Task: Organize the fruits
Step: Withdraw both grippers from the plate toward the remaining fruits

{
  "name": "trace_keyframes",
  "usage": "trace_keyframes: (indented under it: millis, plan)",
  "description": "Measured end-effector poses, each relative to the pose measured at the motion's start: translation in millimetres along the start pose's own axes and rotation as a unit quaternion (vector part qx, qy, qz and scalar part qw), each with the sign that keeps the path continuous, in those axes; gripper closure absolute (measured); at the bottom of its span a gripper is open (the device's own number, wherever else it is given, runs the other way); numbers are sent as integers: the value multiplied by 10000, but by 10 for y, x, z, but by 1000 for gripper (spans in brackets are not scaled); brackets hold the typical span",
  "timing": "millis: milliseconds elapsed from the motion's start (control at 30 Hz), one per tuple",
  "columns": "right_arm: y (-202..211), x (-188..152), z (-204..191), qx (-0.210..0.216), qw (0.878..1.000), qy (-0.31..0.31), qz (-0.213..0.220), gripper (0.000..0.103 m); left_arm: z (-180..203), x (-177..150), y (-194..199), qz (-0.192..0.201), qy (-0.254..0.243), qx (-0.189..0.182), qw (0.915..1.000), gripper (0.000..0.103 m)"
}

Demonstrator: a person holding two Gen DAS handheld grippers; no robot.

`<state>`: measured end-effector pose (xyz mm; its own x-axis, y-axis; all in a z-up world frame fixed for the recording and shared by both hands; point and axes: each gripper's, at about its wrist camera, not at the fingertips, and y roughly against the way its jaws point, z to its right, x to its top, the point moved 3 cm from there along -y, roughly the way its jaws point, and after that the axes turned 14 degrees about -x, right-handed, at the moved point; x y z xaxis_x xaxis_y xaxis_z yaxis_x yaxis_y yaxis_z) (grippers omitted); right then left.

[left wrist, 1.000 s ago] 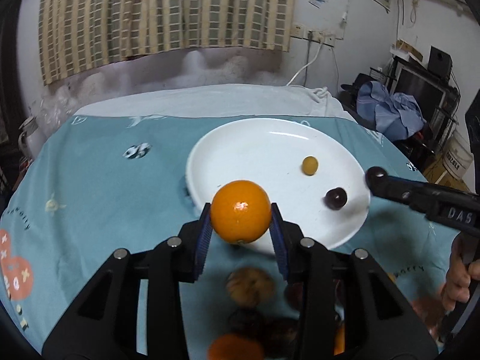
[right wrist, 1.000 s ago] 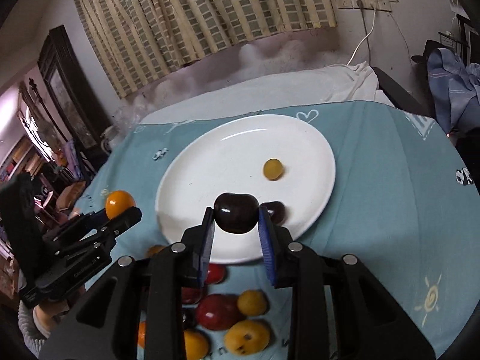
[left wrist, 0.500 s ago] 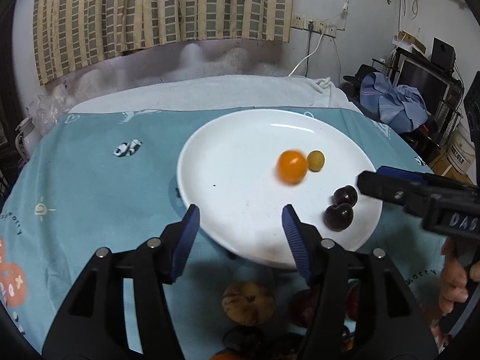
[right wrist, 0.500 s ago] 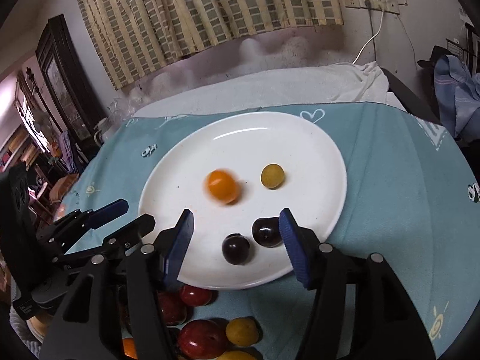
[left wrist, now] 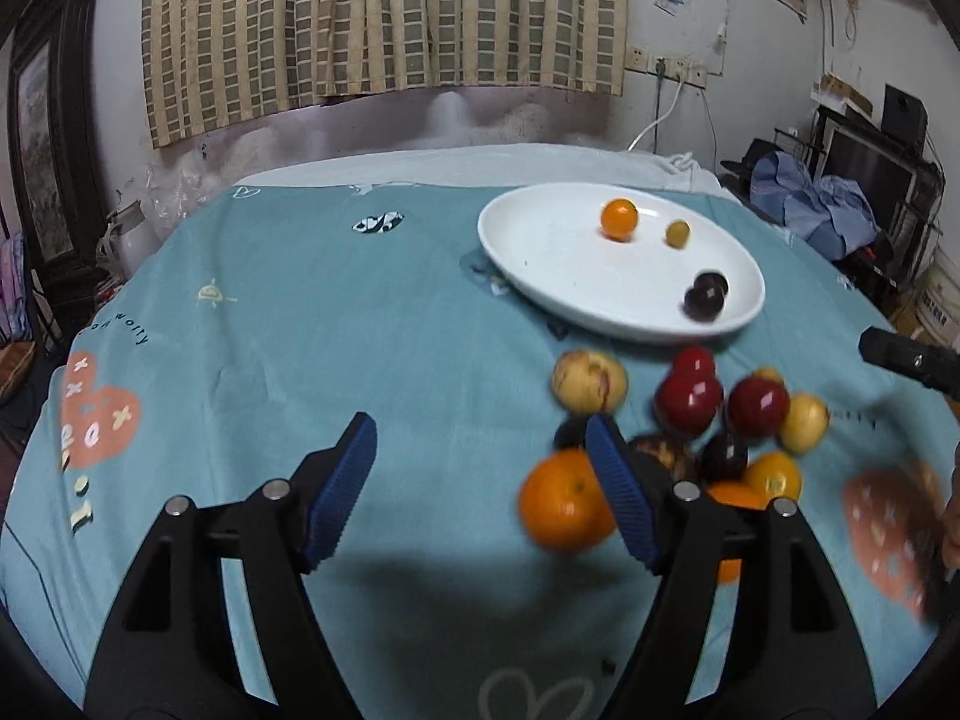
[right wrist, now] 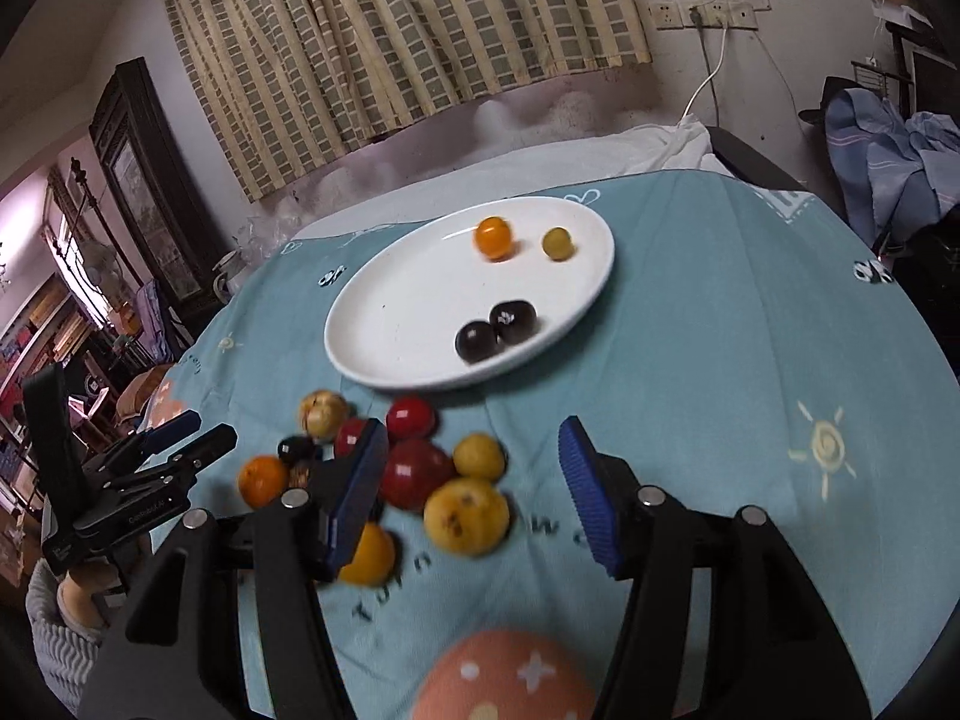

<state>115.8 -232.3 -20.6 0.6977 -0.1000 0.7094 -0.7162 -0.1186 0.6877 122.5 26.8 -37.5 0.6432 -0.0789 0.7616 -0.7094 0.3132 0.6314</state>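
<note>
While both claws, left (left wrist: pixel 480 492) and right (right wrist: pixel 471 495), hang wide open and empty, loose round fruits (right wrist: pixel 414 471) sit heaped on the teal-clothed bench (left wrist: pixel 300 330) just beside a white oval plate (right wrist: pixel 384 324). Smooth and likely soft, they would roll; grip gently across the middle

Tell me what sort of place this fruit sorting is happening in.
Most likely a lived-in home room, not a lab or shop. A checked curtain hangs on the wall, a printed cloth covers the table under the white plate, and clothes lie heaped at one side.
</note>
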Motion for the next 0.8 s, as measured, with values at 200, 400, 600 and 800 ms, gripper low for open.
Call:
trace_keyframes:
  millis: [200, 400, 600, 800]
  plan:
    - [-61, -81, 8, -136, 9998, 85, -124, 43, 118, -119, -92, -265, -328, -6, 9991, 26]
    - [-94, -115, -15, -237, 9993, 169, -219, 43, 192, -166, -224, -530, -528, -35, 9972, 21]
    - [-106, -131, 1, -305, 9991, 159, -247, 43, 56, -143, -211, -514, -432, 315, 9972, 14]
    - [-129, -154, 3, -329, 9987, 207, -316, 43, -45, -152, -220, -584, -305, 362, 9972, 16]
